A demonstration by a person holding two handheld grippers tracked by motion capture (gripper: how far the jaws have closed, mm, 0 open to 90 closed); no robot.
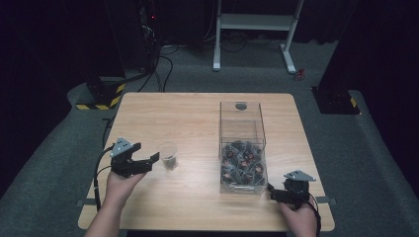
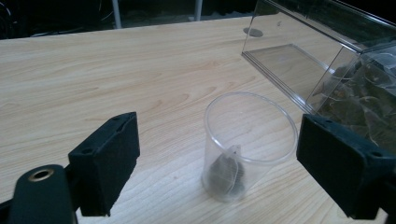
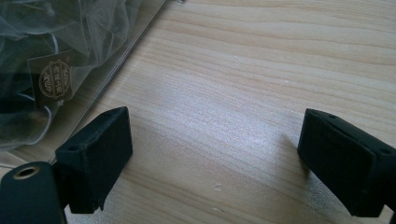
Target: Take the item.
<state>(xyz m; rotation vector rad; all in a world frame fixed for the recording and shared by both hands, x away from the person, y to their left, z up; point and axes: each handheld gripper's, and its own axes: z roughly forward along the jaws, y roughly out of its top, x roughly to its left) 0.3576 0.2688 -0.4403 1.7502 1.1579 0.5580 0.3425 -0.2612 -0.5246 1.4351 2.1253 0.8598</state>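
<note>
Low in the left of the high view, a forearm comes up from the bottom edge and the hand holds the left gripper tipped toward the middle of the table, its black jaws spread wide and pointing at the clear plastic cup just beside them. In the left gripper view the two foam-faced jaws stand apart at the lower corners of the frame with the cup between and beyond them, untouched. The cup is a thin, see-through cylinder standing upright on pale wood grain, and one dark mesh tea bag lies in its bottom.

At the lower right of the high view the other hand rests the right gripper on the table next to the near corner of the clear plastic box. Its jaws are also spread, with bare wood between them. The box is a tall rectangular bin with glossy walls, and a heap of dark tea bags with small paper tags fills its near end.
</note>
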